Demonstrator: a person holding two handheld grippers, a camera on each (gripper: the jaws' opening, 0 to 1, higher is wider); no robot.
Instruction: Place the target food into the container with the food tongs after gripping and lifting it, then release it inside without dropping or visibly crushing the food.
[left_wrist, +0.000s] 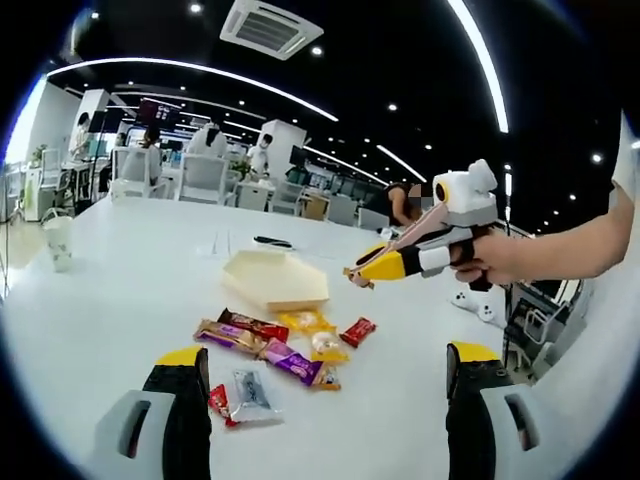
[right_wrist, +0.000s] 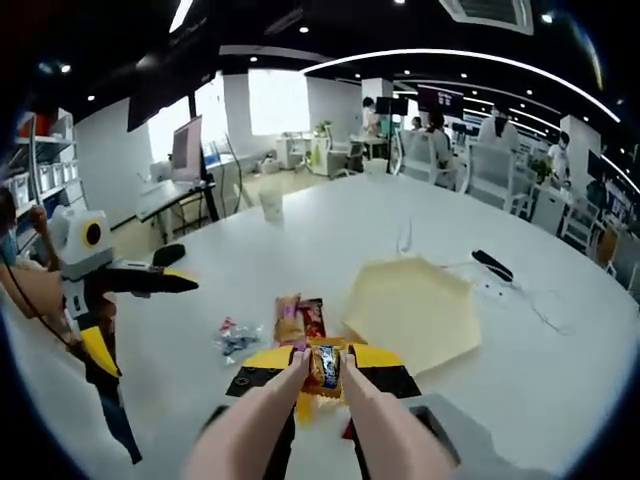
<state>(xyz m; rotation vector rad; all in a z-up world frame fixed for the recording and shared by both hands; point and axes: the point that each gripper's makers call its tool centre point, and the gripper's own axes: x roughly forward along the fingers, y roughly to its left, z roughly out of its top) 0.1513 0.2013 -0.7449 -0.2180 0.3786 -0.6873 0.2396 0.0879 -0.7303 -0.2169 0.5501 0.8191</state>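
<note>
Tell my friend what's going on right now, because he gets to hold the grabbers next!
Right gripper: shut on a yellow snack packet, pinched between its pink tong tips, held up above the white table.
Left gripper: open, holding nothing, over the snack pile.
Container: the pale yellow hexagonal box sits on the table just right of the held packet, and looks empty.
Done: packet gripped and lifted; it doesn't look squashed.
Left: carry it over the box, lower it and let go gently inside.
</note>
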